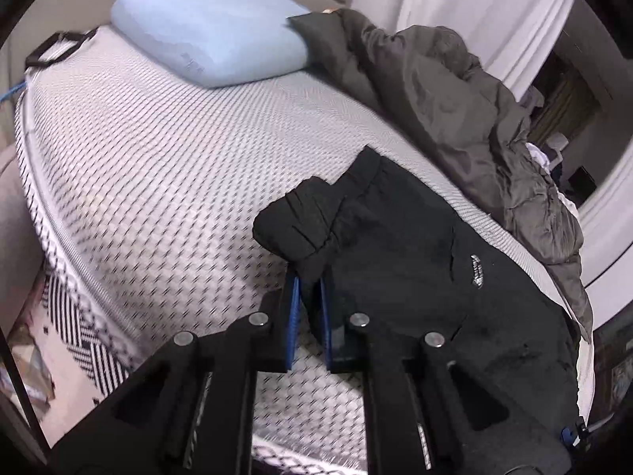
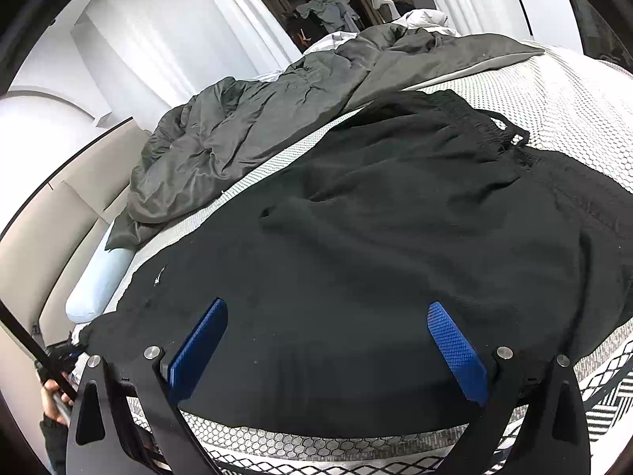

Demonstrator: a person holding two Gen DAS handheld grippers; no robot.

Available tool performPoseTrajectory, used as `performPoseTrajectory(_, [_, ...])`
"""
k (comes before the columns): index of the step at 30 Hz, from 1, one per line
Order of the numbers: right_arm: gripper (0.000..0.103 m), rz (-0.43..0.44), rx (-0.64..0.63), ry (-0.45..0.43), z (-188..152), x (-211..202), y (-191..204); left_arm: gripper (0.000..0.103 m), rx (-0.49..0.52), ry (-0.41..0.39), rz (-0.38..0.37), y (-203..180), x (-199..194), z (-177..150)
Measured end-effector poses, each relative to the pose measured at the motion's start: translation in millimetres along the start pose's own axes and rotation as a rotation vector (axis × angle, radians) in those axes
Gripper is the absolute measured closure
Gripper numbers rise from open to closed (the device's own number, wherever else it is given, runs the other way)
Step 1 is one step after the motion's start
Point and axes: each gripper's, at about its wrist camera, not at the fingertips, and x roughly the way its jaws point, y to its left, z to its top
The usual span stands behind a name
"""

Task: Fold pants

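1. The black pants (image 2: 376, 237) are spread on the bed (image 1: 158, 166), on the white patterned mattress.
2. In the left wrist view, a bunched end of the pants (image 1: 300, 229) is pinched by the left tool (image 1: 308, 316). Its two blue pads (image 1: 293, 316) are pressed close together on the cloth. This end looks like a leg cuff, but that is only a guess.
3. From the left tool, the rest of the pants runs ahead and to the right. The pinched end is held a little above the mattress.
4. In the right wrist view, the right tool (image 2: 328, 352) is spread wide. Nothing is held by it. Its blue pads (image 2: 457, 352) hang just over the near edge of the pants.
5. From the right tool, the long way of the pants runs ahead and to the right, up to the gathered waistband (image 2: 490, 126) at the far end.
6. The held end is nearest the left tool, so the fold is likely to be made by that tool. The end would need to be carried across to the right, over the flat part.
7. A grey blanket (image 1: 455, 91) lies just past the pants, and a blue pillow (image 1: 213, 35) lies far ahead of the left tool.
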Motion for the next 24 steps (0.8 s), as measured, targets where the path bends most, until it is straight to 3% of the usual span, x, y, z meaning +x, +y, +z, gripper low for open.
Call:
performPoseTrajectory(3, [0.0, -0.002, 0.002, 0.006, 0.1, 1.8, 0.1, 0.092, -0.055, 0.135, 0.035, 27.9, 17.4, -9.3])
performPoseTrajectory(5, [0.0, -0.004, -0.004, 0.005, 0.2, 2.1, 1.4, 0.09, -0.062, 0.115, 0.02, 30.4, 13.2, -12.8])
performPoseTrajectory(7, [0.0, -0.009, -0.008, 0.005, -1.1, 0.7, 2.1, 0.075, -0.033, 0.101, 0.077, 22.4, 1.0, -11.7])
performPoseTrajectory(9, [0.0, -0.021, 0.002, -0.005, 0.9, -2.6, -1.9, 0.031, -0.013, 0.051, 0.103, 10.8, -18.0, -10.6])
performPoseTrajectory(11, [0.0, -0.038, 0.029, -0.04, 5.2, -15.7, -11.6, 0.014, 0.022, -0.018, 0.077, -3.1, -41.4, -13.2])
performPoseTrajectory(13, [0.0, -0.067, 0.076, -0.073, 7.9, -34.2, -27.9, 0.004, 0.085, -0.045, 0.046, -19.6, -61.8, -22.1])
performPoseTrajectory(19, [0.0, -0.212, 0.19, -0.152, 2.8, -79.5, -88.3, 0.001, 0.216, -0.014, -0.1, -91.1, -60.5, -56.3])
performPoseTrajectory(21, [0.001, -0.278, 0.234, -0.103, 3.4, -73.6, -103.4, 0.001, 0.244, 0.012, -0.126, -121.5, -46.8, -70.6])
performPoseTrajectory(24, [0.002, -0.268, 0.245, -0.117, 4.0, -72.1, -110.8, 0.001, 0.299, 0.069, -0.172, -157.5, -17.0, -95.7])
